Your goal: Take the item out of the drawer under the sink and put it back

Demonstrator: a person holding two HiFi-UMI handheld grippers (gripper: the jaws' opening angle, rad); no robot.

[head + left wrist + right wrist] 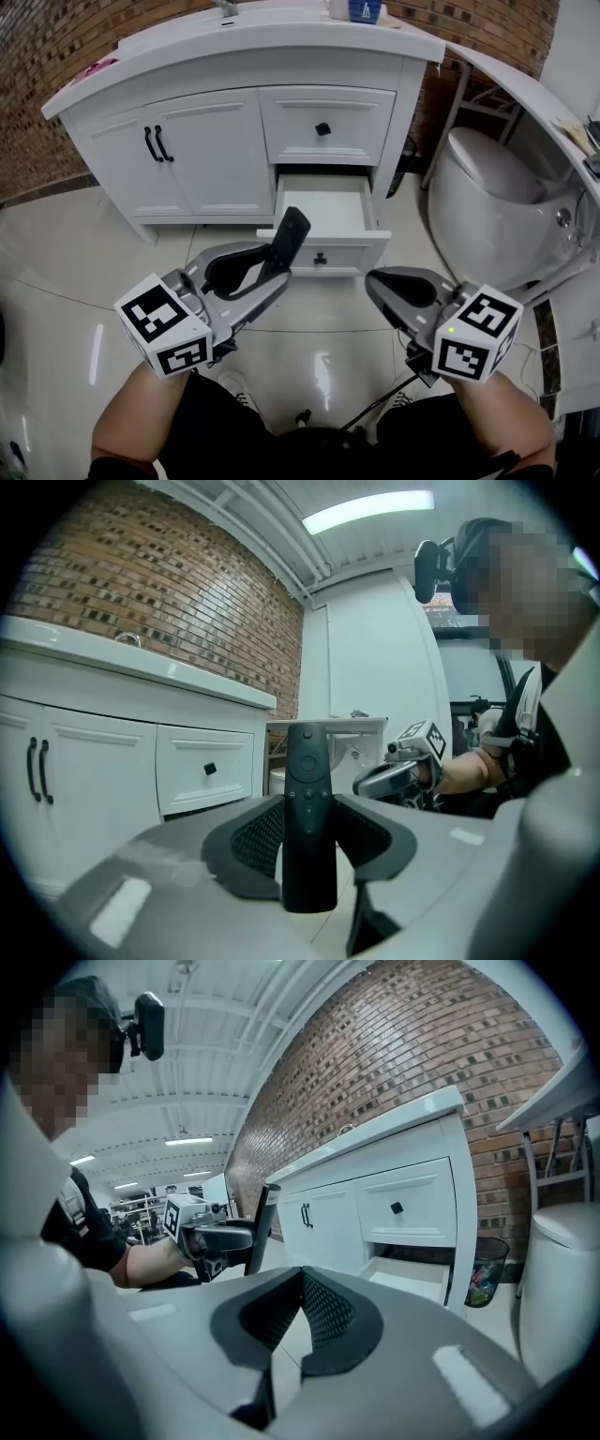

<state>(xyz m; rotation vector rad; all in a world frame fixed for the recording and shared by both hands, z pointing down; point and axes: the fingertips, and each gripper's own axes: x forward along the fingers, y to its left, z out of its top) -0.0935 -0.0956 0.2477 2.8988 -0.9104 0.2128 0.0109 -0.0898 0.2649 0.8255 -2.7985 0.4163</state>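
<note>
Over glossy tiles (pixel 56 305) by the open drawer (pixel 349 253), our left gripper (pixel 278 262) clamped a remote (pixel 292 230); our right gripper (pixel 371 279) was closed, empty

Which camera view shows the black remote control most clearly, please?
The left gripper view: the remote control stands upright between the jaws, its buttons facing the camera. The head view shows it tilted in the left gripper, with no buttons discernible. The right gripper view shows just a thin dark edge.

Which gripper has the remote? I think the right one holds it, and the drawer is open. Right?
No. The left gripper holds the remote, as the left gripper view shows; the right gripper is shut on nothing. The drawer is open.
</note>
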